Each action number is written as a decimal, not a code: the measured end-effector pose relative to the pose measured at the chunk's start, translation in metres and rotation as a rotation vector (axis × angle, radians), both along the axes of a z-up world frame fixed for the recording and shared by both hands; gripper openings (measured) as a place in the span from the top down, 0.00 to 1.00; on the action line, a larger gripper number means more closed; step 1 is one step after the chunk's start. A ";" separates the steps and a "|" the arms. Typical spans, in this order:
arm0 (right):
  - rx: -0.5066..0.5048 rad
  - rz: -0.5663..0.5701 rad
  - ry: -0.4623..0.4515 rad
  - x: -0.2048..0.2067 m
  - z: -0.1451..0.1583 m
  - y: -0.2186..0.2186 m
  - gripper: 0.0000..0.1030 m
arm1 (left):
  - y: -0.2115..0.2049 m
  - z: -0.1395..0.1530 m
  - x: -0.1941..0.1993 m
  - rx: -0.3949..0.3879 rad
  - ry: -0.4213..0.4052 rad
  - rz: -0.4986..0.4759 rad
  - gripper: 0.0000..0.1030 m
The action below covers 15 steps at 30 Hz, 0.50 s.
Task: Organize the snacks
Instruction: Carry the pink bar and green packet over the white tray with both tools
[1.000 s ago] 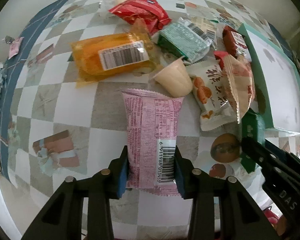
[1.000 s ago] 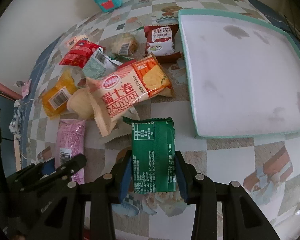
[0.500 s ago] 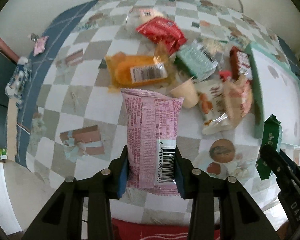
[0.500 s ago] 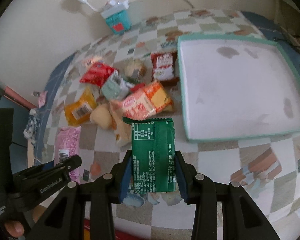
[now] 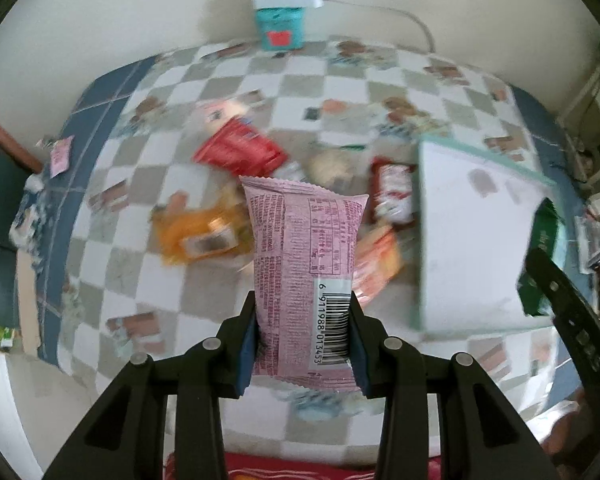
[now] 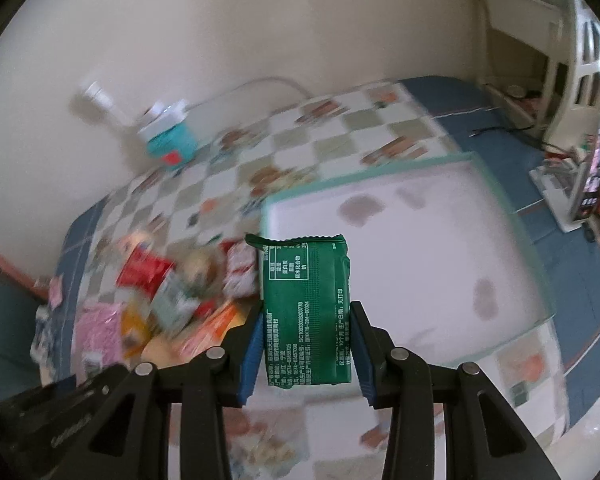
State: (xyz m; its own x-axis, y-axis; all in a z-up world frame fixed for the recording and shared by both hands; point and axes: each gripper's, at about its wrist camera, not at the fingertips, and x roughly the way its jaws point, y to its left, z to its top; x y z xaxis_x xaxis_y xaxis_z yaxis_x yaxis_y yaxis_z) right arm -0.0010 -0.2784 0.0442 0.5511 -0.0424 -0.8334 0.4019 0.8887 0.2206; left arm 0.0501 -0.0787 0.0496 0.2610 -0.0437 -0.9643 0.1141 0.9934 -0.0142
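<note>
My left gripper (image 5: 302,344) is shut on a pink snack packet (image 5: 304,264) and holds it high above the checkered table. My right gripper (image 6: 306,350) is shut on a green snack packet (image 6: 306,312), also lifted; it shows at the right edge of the left wrist view (image 5: 540,256). A white tray with a teal rim (image 5: 420,240) lies on the right of the table, seen too in the right wrist view (image 6: 512,216). A blurred pile of snacks lies left of the tray: a red packet (image 5: 240,152), an orange packet (image 5: 196,236), a dark red packet (image 5: 392,192).
A teal box with a white power strip on top (image 5: 280,24) stands at the table's far edge by the wall, with a white cable. The table's blue border (image 5: 96,92) runs along the left. Shelving and clutter (image 6: 588,176) stand to the right.
Both grippers have risen and tilted up with their packets held; the table looks farther away and the wall has come into view. The snack pile has not moved.
</note>
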 end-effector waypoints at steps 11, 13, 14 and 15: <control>-0.038 -0.113 0.054 0.033 -0.028 -0.084 0.59 | -0.094 0.008 0.047 -0.052 -0.024 -0.108 0.60; -0.034 -0.128 0.071 0.037 -0.037 -0.098 0.59 | -0.109 0.002 0.053 -0.055 -0.022 -0.120 0.60; -0.034 -0.132 0.077 0.038 -0.040 -0.104 0.59 | -0.118 -0.004 0.057 -0.052 -0.019 -0.131 0.60; -0.035 -0.139 0.086 0.040 -0.045 -0.110 0.59 | -0.124 -0.009 0.060 -0.049 -0.016 -0.137 0.60</control>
State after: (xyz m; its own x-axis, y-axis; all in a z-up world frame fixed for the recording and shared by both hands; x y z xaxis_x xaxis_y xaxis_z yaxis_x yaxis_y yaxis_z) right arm 0.0387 -0.3884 -0.0004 0.4643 -0.1427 -0.8741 0.5378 0.8296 0.1502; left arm 0.1101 -0.2032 0.0402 0.2652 -0.1265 -0.9559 0.2493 0.9667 -0.0588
